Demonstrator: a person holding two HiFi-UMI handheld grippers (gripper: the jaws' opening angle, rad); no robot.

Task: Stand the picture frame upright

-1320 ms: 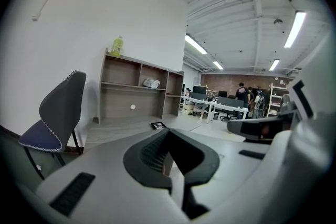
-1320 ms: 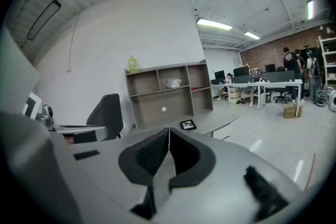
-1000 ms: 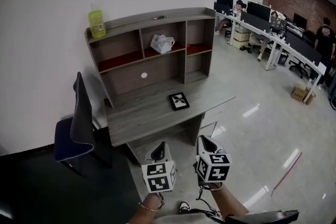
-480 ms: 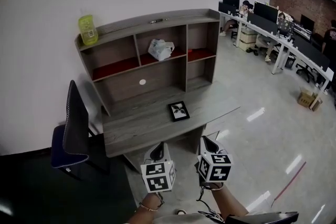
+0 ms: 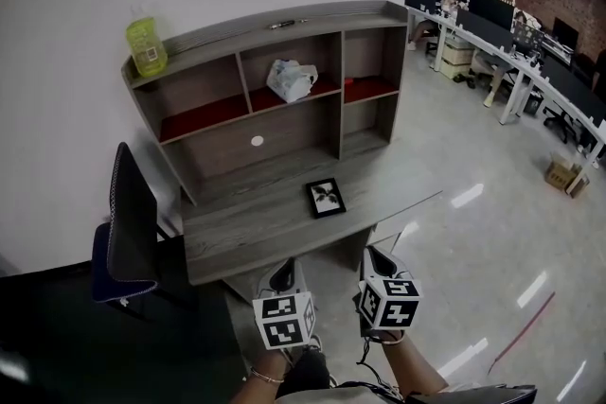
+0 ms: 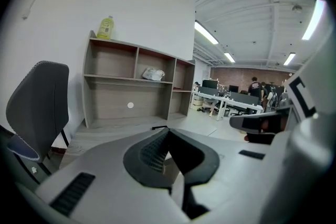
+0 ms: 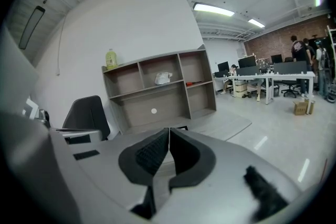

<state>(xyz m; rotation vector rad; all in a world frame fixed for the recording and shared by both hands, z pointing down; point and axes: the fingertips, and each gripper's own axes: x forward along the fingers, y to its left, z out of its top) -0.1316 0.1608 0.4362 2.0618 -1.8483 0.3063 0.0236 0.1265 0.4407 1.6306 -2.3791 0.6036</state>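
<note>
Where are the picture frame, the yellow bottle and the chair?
picture frame (image 5: pixel 326 198): head view, middle of its picture.
yellow bottle (image 5: pixel 145 49): head view, its body.
chair (image 5: pixel 128 218): head view, its backrest.

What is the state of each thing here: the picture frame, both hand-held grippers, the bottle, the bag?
picture frame: lying flat on the desk, face up, untouched.
left hand-held gripper: shut, empty, short of the desk.
right hand-held gripper: shut, empty, short of the desk.
bottle: upright on top of the shelf unit, left end.
bag: crumpled, in the middle upper compartment.
</note>
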